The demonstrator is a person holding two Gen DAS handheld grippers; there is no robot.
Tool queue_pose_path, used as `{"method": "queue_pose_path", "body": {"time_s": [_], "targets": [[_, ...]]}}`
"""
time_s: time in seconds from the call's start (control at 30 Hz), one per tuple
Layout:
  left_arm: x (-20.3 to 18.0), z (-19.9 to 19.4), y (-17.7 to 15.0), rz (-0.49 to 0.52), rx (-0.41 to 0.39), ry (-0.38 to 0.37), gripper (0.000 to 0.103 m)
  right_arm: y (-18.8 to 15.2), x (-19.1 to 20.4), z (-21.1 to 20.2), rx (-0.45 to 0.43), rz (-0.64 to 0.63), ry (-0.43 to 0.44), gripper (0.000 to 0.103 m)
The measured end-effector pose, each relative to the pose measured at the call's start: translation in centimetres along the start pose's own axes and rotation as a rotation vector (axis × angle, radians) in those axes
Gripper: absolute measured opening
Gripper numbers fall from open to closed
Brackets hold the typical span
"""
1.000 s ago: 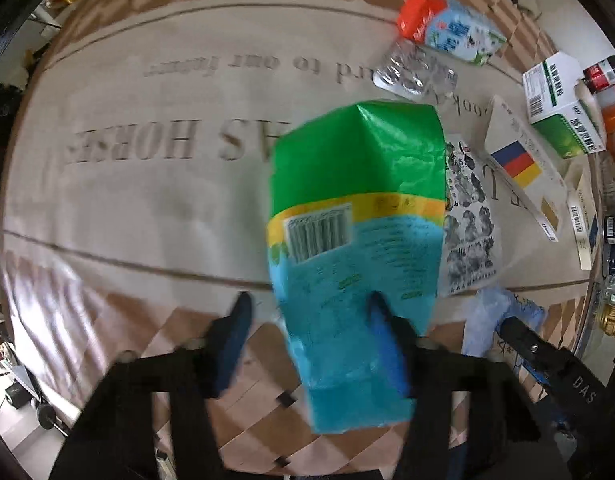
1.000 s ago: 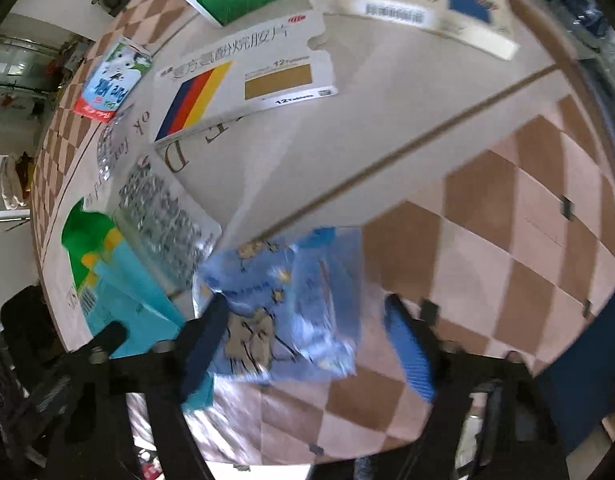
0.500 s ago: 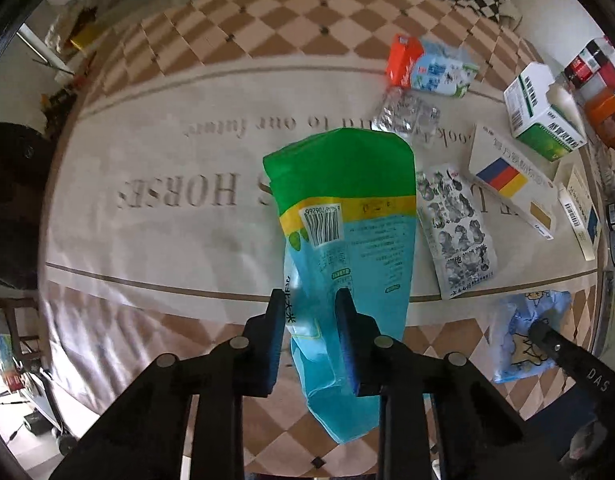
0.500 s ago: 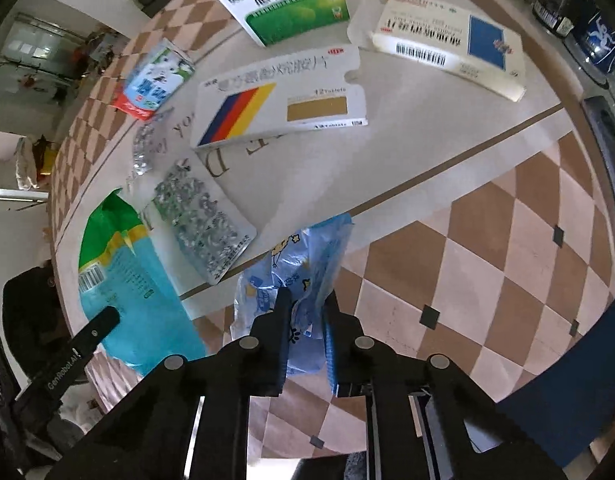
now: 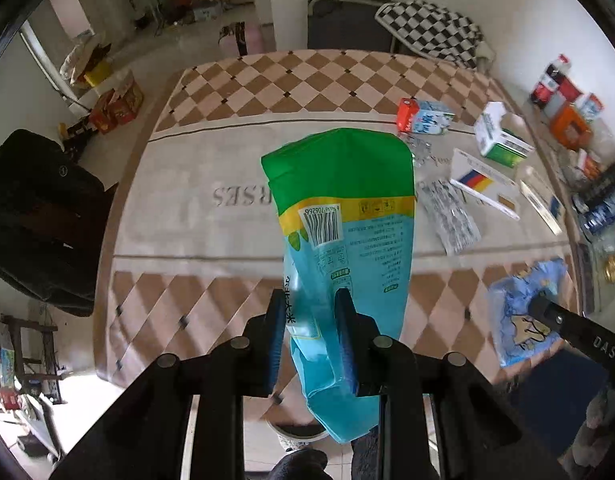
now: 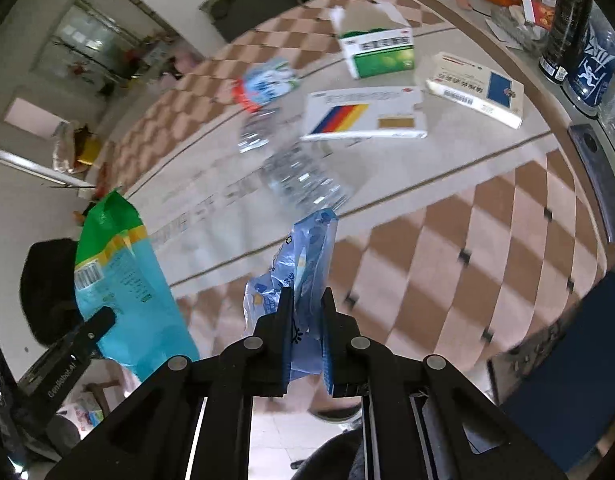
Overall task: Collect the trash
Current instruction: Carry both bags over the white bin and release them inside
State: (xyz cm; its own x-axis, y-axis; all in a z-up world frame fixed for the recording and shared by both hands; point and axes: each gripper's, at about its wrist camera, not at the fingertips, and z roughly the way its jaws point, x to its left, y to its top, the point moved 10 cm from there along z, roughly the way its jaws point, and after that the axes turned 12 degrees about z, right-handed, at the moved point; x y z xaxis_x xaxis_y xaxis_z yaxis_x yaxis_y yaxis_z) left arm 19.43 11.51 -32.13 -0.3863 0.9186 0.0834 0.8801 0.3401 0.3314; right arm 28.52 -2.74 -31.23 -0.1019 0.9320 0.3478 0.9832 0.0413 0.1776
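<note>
Our left gripper (image 5: 309, 312) has its pads pinched on the green-and-teal bag (image 5: 347, 232), held up off the table (image 5: 195, 224). Our right gripper (image 6: 305, 312) is clamped on the crumpled blue wrapper (image 6: 303, 256) (also lifted); blister packs (image 6: 303, 178) and medicine boxes (image 6: 363, 114) lie on the table beyond.

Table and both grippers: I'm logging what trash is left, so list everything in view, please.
Green-and-teal bag: 1, held above the table.
Blue wrapper: 1, held above the table's near edge.
Blister packs: 2, silver, mid-table.
Milk carton: 1, red and blue, far side.
Green-and-white box: 1, far right.
Flat striped box: 1, white, centre right.
Flat blue-patch box: 1, cream, right.
Tablecloth: 1, beige and checked.
Left gripper: shut on bag.
Right gripper: shut on wrapper.
</note>
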Motion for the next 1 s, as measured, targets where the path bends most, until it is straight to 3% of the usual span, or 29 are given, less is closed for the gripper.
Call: {"method": "queue_pose_path", "body": {"time_s": [0.17,0.27,0.5,0.7,0.9,1.0], "targets": [[1.1,-2.9,-6.0,0.030,-0.025,-0.045,0.021,-8.0,1.7,-2.2,-0.016,-0.027,0.020,0.012],[1.4,-3.4,-10.4,0.051,0.003,-0.082,0.021,-13.5,1.3,-2.4,0.013,-0.017,0.015,0.012],[1.0,0.0,-21.5,0.046,0.165,-0.144,0.021,-23.9,-3.2,1.6,0.159,-0.002,-0.071,0.012],[0.4,9.1,-30.2,-0.012,0.347,-0.181,0.022,-30.7,-10.1,11.6,0.306,0.042,-0.157,0.012],[-0.8,23.2,-36.9,-0.040,0.485,-0.194,0.024,-34.7,-16.2,24.1,0.401,0.080,-0.193,0.012],[-1.9,29.5,-39.5,-0.062,0.542,-0.237,0.028,-36.1,-18.8,30.3,0.442,0.091,-0.202,0.012]]}}
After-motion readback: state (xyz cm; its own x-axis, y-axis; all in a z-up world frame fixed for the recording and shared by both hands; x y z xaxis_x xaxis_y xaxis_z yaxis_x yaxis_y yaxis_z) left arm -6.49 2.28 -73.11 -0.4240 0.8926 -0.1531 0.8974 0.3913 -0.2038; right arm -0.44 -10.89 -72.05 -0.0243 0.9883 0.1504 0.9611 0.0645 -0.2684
